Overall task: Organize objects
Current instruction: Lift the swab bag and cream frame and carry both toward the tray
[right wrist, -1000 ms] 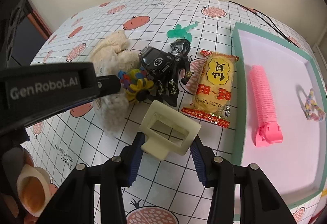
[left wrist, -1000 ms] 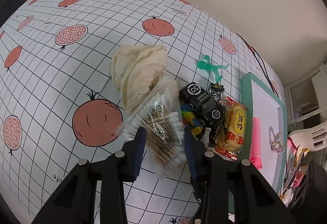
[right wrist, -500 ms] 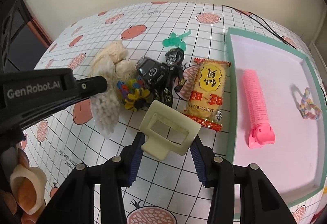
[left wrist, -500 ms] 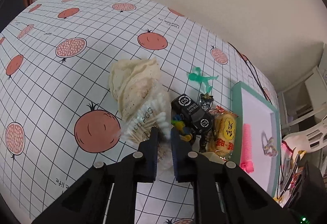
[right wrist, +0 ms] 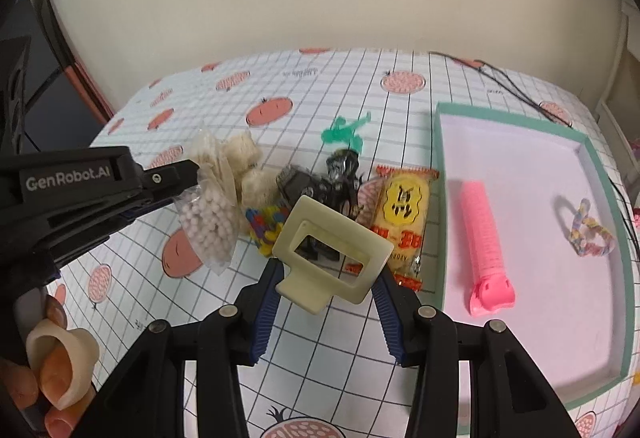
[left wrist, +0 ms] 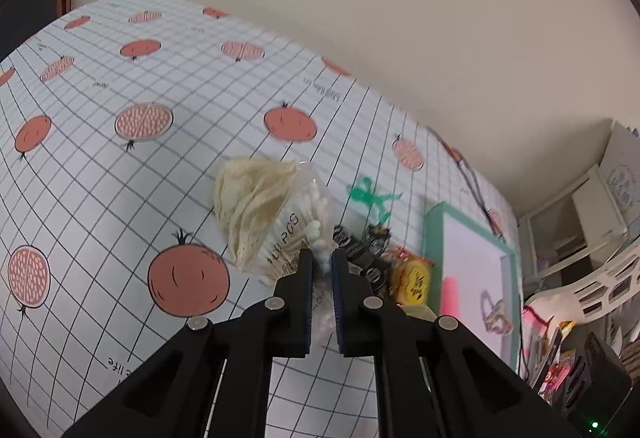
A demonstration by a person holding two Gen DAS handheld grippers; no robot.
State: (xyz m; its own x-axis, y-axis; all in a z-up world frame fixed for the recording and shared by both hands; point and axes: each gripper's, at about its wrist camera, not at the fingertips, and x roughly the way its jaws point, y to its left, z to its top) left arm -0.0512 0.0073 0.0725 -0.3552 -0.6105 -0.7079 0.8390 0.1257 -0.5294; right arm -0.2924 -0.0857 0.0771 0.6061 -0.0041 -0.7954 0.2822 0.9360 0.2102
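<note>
A: Nearest first. What does each hand have?

B: The right gripper [right wrist: 328,274] has its fingers spread wide around a cream clip [right wrist: 330,252], which sits clamped between the pads above the cloth. The left gripper [left wrist: 321,270] is pinched nearly closed on the clear bag of cotton swabs [left wrist: 298,234]. In the right wrist view that bag hangs free of the tablecloth [right wrist: 352,370], dangling from the fingertips.

A: So which step is this?

B: I judge it the carry: both items are picked up, neither is placed. The teal tray [right wrist: 608,174] on the right is the likely home, since a pink comb [right wrist: 482,242] and a braided band [right wrist: 588,230] already lie in it.

A: What does the next move call for?

B: Travel rightward with both loads held high enough to pass the tray's raised rim, then release over bare floor. The bag is limp, so it may swing or catch.

A: Room to work?

B: Just past the clip lie a yellow snack pack [right wrist: 404,218], a dark toy car [right wrist: 304,186], a beige net [right wrist: 244,162] and, farther, a green figure [right wrist: 344,130], closely bunched. The tray's near half is open; a black cable [right wrist: 516,86] runs by its far corner, near the wall.
</note>
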